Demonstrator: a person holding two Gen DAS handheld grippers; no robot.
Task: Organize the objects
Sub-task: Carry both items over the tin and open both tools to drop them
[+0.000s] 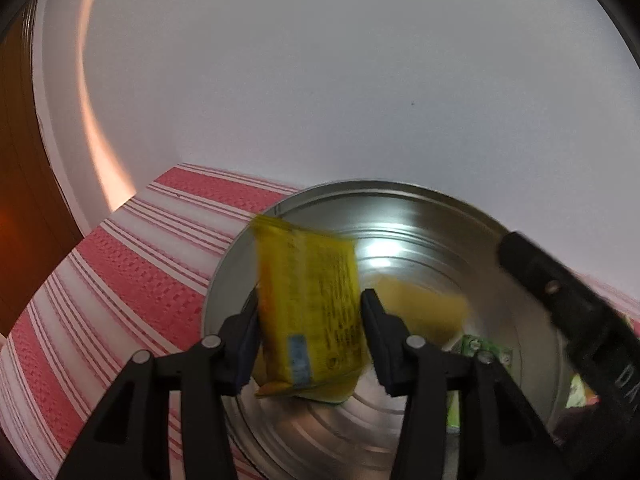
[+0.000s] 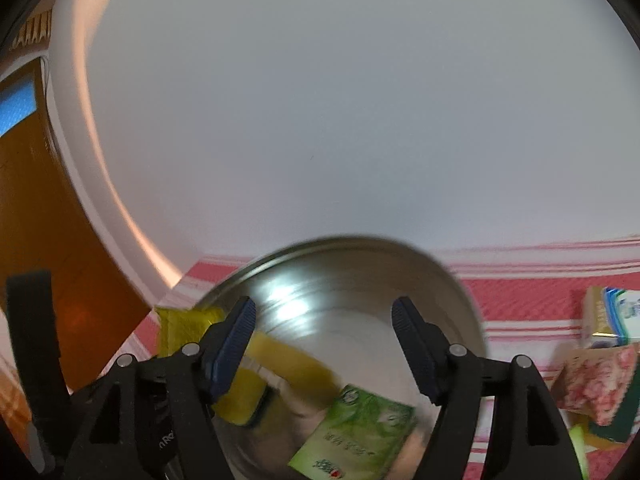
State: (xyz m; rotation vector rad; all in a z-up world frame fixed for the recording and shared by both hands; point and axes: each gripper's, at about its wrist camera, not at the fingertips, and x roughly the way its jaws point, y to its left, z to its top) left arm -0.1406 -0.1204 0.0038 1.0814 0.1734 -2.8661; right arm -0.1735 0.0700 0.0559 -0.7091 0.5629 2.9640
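Table [image 1: 132, 264] under a red-striped cloth, steel bowl [image 1: 420, 216] ahead of both grippers. Left gripper [image 1: 310, 332] pinches a yellow packet [image 1: 308, 304] between its pads, hanging above the bowl's near-left part. Right gripper [image 2: 324, 344] is spread wide with nothing in it; a green packet [image 2: 360, 432] lies in the bowl just below and between its fingers. Likely step: drop the yellow packet in. Best lower it past the rim before releasing, clear of the green one. Yellow packet looks flat, crinkly, printed, with a blue patch near the bottom; motion blur hides the text. Small boxes [image 2: 608, 320] sit right of the right gripper.
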